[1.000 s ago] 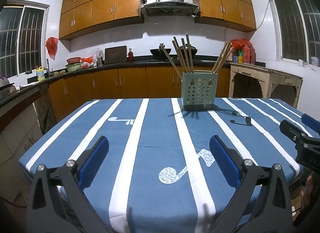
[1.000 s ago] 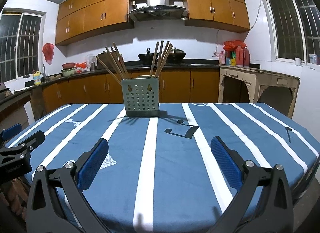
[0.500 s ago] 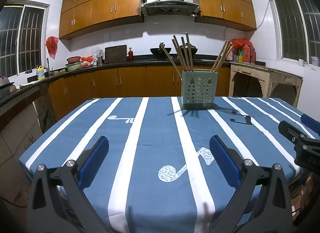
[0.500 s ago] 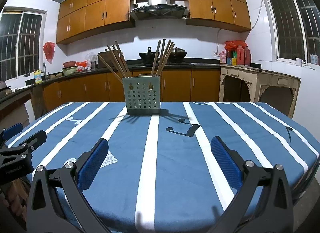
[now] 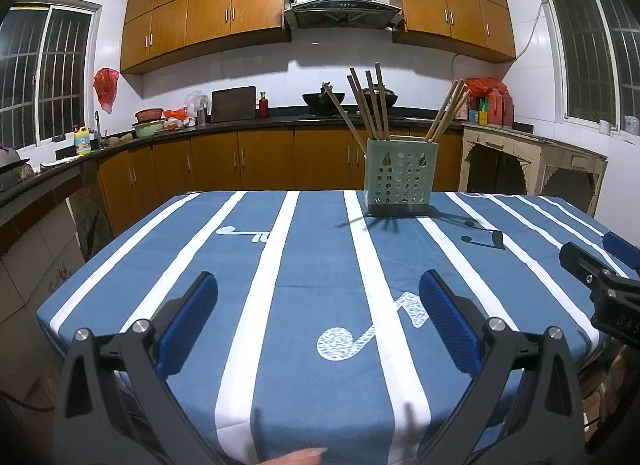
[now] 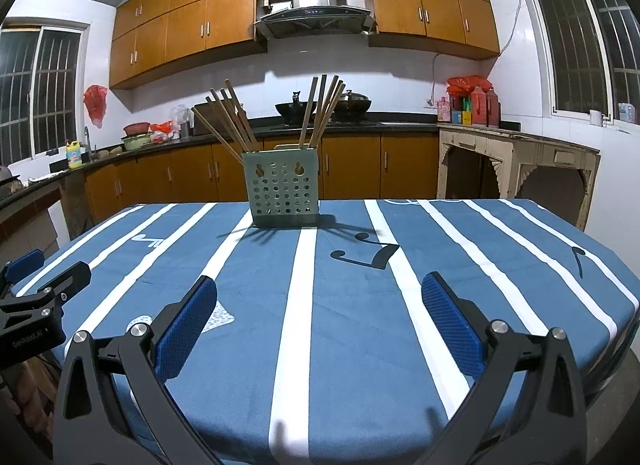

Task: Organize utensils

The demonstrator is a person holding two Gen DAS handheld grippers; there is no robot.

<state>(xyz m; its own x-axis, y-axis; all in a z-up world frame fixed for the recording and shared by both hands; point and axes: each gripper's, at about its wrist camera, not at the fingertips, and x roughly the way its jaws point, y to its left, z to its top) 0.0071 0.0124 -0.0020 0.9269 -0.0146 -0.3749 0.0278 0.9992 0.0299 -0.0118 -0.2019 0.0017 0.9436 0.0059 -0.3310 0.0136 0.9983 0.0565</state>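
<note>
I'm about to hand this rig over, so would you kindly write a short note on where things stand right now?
Left gripper: open, empty, over the near part of the table.
Right gripper: open, empty, alongside it.
Green perforated utensil holder stands upright at the far end of the striped blue tablecloth.
Wooden chopsticks are all in the holder, in two leaning bunches.
Done: no loose utensils visible on the cloth.
Left: nothing evident; check outside the views.

Lower ends of chopsticks (image 5: pixel 370 103) hidden inside perforated holder (image 5: pixel 400 183).
</note>
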